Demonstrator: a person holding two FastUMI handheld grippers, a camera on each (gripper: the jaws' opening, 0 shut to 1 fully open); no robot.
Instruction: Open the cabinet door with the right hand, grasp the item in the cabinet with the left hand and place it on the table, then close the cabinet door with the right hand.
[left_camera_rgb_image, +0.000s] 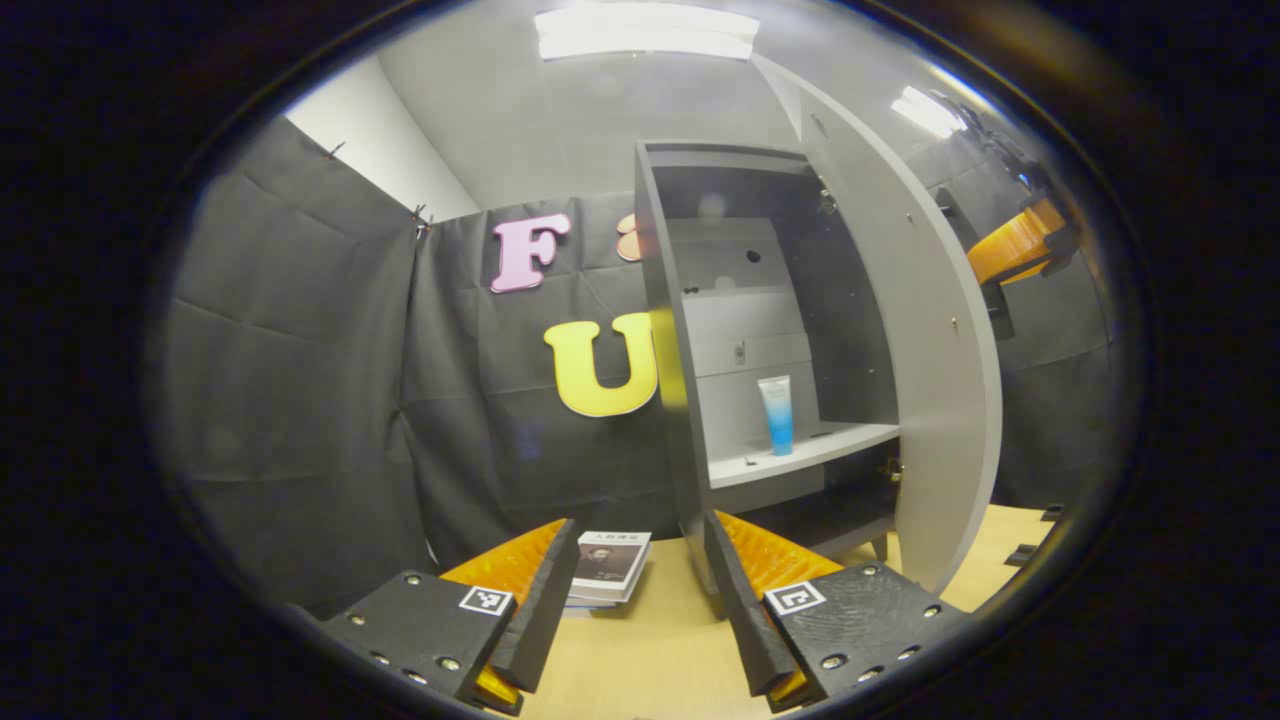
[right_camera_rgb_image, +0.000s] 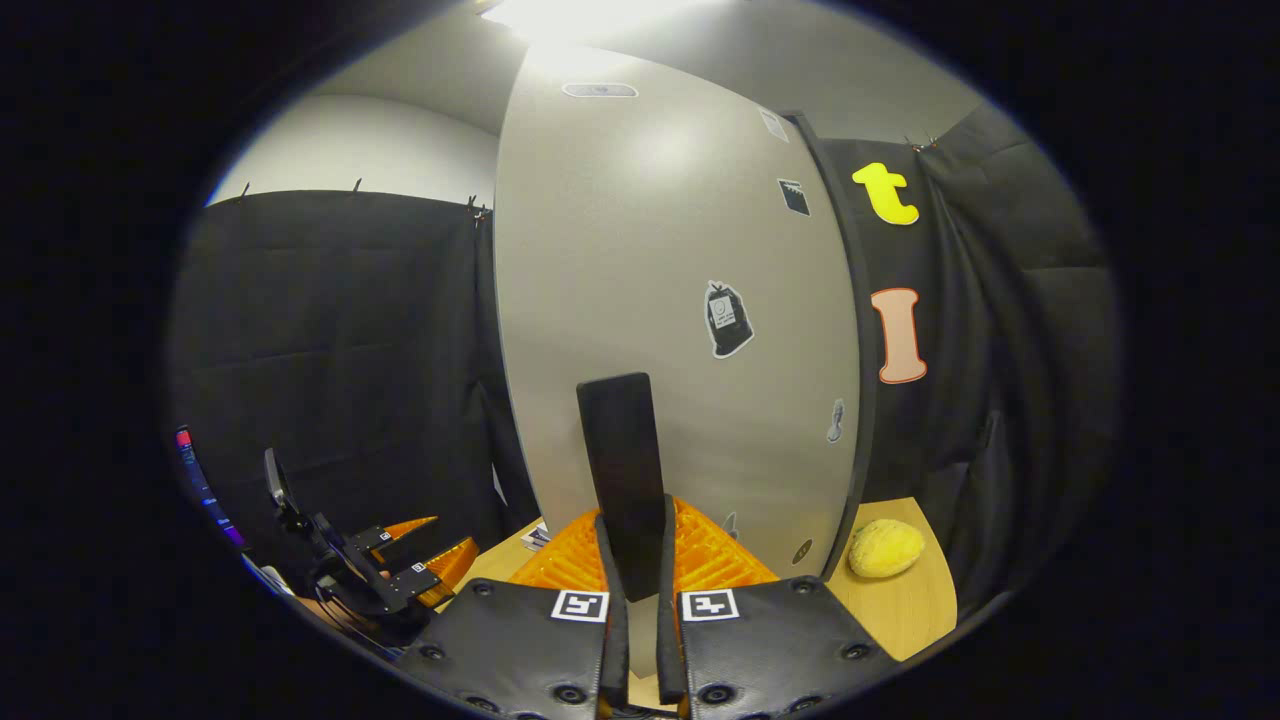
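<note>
The grey cabinet (left_camera_rgb_image: 690, 300) stands on the table with its door (left_camera_rgb_image: 930, 330) swung wide open to the right. On its white shelf (left_camera_rgb_image: 800, 452) a blue-and-white tube (left_camera_rgb_image: 776, 414) stands upright. My left gripper (left_camera_rgb_image: 640, 600) is open, low over the table and well short of the shelf, with nothing between its fingers. In the right gripper view the door's outer face (right_camera_rgb_image: 670, 280) is close ahead, and my right gripper (right_camera_rgb_image: 637, 560) is shut on its upright black handle (right_camera_rgb_image: 622, 470). From the left gripper view the right gripper (left_camera_rgb_image: 1020, 245) peeks out past the door's edge.
A book (left_camera_rgb_image: 608, 565) lies on the wooden table (left_camera_rgb_image: 640, 660) left of the cabinet's foot. A yellow sponge-like lump (right_camera_rgb_image: 885, 547) sits on the table beyond the door. The left gripper (right_camera_rgb_image: 400, 570) and its holder show at lower left. Black cloth walls surround the booth.
</note>
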